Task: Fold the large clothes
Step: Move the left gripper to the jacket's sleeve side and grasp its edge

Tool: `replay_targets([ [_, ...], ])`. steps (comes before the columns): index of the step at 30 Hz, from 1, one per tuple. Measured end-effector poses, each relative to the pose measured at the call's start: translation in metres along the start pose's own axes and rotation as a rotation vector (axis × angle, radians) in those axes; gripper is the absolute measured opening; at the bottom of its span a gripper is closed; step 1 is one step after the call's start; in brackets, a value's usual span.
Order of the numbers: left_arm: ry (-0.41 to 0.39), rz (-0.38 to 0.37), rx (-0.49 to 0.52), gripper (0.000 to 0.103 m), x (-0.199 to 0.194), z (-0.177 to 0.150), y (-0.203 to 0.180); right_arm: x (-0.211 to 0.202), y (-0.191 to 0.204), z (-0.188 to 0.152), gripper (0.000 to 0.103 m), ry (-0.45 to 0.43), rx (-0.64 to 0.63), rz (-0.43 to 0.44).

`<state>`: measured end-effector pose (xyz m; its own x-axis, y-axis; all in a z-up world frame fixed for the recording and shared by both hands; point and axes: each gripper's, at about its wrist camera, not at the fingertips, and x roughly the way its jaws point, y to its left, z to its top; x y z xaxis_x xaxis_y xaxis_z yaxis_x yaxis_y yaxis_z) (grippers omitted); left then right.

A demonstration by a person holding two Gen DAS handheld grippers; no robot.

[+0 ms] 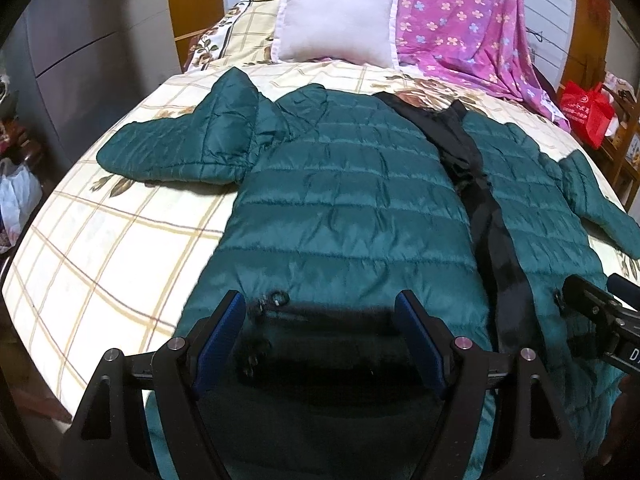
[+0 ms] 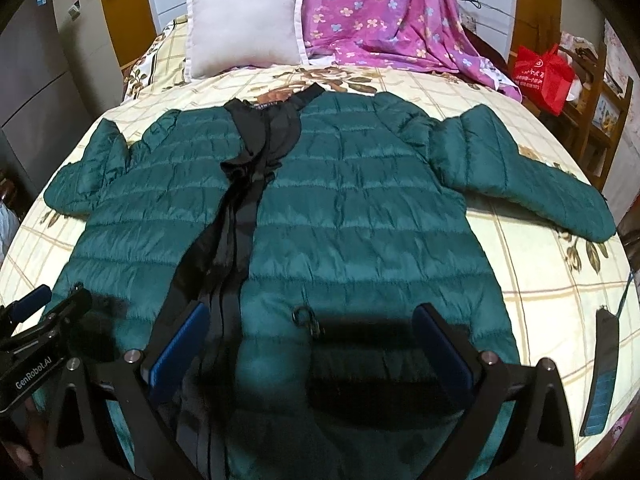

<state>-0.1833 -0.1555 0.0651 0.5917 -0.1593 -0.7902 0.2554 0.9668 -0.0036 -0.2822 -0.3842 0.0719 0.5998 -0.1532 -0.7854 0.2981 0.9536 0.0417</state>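
Folding barely begun, by the look of it: the green quilted jacket (image 2: 360, 208) lies spread front-up on the bed (image 1: 100, 248), body flat, front open along the black lining strip (image 2: 240, 216) down the middle. One sleeve (image 1: 176, 148) is bent back on itself beside the body in the left wrist view; whether that counts as a first fold is unclear. The other sleeve (image 2: 532, 176) sticks straight out toward the bed edge. Left to do, I judge: both sleeves in, sides over, then hem up to collar. Left gripper (image 1: 320, 340) hovers over the hem end, jaws wide open, nothing between them. Right gripper (image 2: 316, 344) likewise over the hem near the zip line, jaws apart and empty. Fabric is shiny, puffy, stitched in horizontal channels, likely slippery and springy. Bedsheet is cream with a tan grid and floral print. A white square pillow (image 2: 244, 28) and a pink flowered cloth (image 2: 384, 12) sit at the head, well apart from the jacket.
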Motion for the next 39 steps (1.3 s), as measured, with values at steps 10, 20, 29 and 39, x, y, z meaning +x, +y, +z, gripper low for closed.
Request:
replay_targets([
  [10,-0.012,0.012,-0.033,0.054,0.013,0.031,0.011,0.014,0.014,0.030,0.103,-0.012,-0.026,0.014],
  [20,-0.031,0.034,-0.035,0.054,0.028,0.060,0.019,0.032,0.028,0.058,0.103,-0.014,-0.024,0.044],
  [29,-0.028,0.036,-0.046,0.054,0.048,0.079,0.023,0.059,0.029,0.077,0.103,-0.003,0.033,0.060],
  [39,-0.032,0.055,-0.067,0.054,0.068,0.094,0.036,0.088,0.033,0.089,0.103,0.024,0.043,0.056],
])
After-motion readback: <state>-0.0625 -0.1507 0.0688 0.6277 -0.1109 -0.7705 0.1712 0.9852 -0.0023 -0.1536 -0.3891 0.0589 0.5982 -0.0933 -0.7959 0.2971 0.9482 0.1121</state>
